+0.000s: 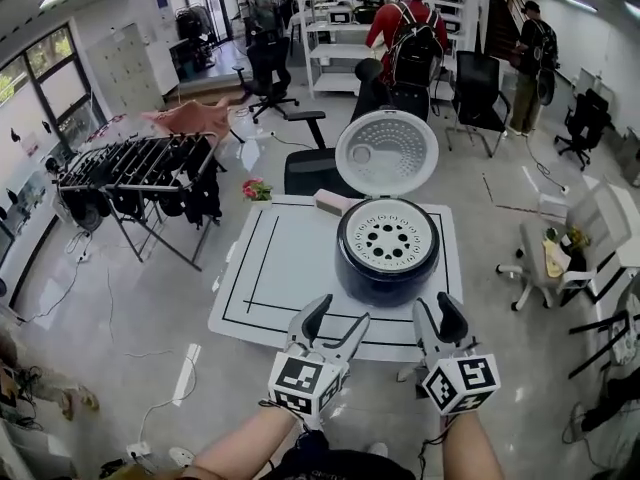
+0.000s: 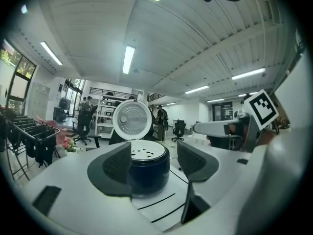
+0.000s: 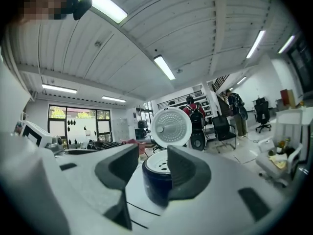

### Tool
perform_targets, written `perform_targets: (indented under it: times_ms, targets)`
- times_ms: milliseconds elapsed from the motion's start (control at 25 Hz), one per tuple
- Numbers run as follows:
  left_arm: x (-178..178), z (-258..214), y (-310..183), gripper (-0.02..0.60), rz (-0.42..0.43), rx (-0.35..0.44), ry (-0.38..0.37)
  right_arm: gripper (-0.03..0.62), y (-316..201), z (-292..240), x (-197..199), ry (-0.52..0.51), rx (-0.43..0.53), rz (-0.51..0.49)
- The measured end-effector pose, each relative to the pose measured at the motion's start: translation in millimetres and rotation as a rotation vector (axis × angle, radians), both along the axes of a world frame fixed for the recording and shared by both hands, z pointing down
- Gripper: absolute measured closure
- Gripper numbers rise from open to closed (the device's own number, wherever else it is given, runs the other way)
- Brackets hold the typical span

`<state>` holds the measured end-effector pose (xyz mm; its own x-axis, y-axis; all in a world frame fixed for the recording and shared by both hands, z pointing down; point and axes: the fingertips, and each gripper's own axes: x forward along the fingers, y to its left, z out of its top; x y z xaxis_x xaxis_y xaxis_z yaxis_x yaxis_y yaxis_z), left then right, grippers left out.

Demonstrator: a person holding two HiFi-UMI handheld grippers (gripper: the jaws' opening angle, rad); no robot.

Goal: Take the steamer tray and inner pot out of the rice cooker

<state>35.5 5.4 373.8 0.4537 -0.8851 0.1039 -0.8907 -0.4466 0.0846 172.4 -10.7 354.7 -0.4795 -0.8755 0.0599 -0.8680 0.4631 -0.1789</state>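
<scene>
Closest to me, the left gripper (image 1: 342, 313) and the right gripper (image 1: 438, 303) sit side by side over the near edge of the white table (image 1: 290, 268), each with its marker cube facing up. Both point roughly level toward the rice cooker (image 1: 388, 253). In its own view the left gripper's jaws stand wide apart with nothing pressed between them. The cooker shows in the gap but farther off. The right gripper's jaws are also parted and grip nothing, and again the cooker stands beyond them. The dark blue rice cooker sits on the table's right half, inside the black lines drawn on it. The white steamer tray (image 1: 388, 236), full of round holes, rests in its mouth. I cannot see the inner pot, which is hidden beneath the tray. The lid (image 1: 386, 153) stands open and upright behind it. A small pink object (image 1: 330, 202) lies on the table's far edge just left of the cooker. Past the table stands a black office chair (image 1: 310, 168), with a drying rack (image 1: 140, 168) hung with dark clothes off to the left. Farther back, a person in red with a backpack (image 1: 410, 28) stands by white shelves (image 1: 340, 18).
</scene>
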Motion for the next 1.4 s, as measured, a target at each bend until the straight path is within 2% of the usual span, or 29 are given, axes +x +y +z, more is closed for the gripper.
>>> perform_targets:
  times_ms: [280, 600, 920, 1120, 1400]
  targets:
    - [-31, -4, -52, 0.296, 0.088, -0.008, 0.004, 0.426, -41, 0, -26, 0.032, -0.014, 0.104]
    - [-57, -2, -86, 0.295, 0.171, -0.023, 0.020, 0.425, -66, 8, -43, 0.062, -0.047, 0.212]
    - [-76, -12, -103, 0.296, 0.190, -0.033, 0.032, 0.425, -76, 6, -53, 0.083, -0.068, 0.287]
    - [-72, -4, -109, 0.296, 0.220, -0.045, 0.039, 0.425, -81, 8, -54, 0.098, -0.083, 0.300]
    - [-68, -2, -129, 0.296, 0.201, -0.067, 0.041, 0.425, -104, 19, -38, 0.112, -0.115, 0.314]
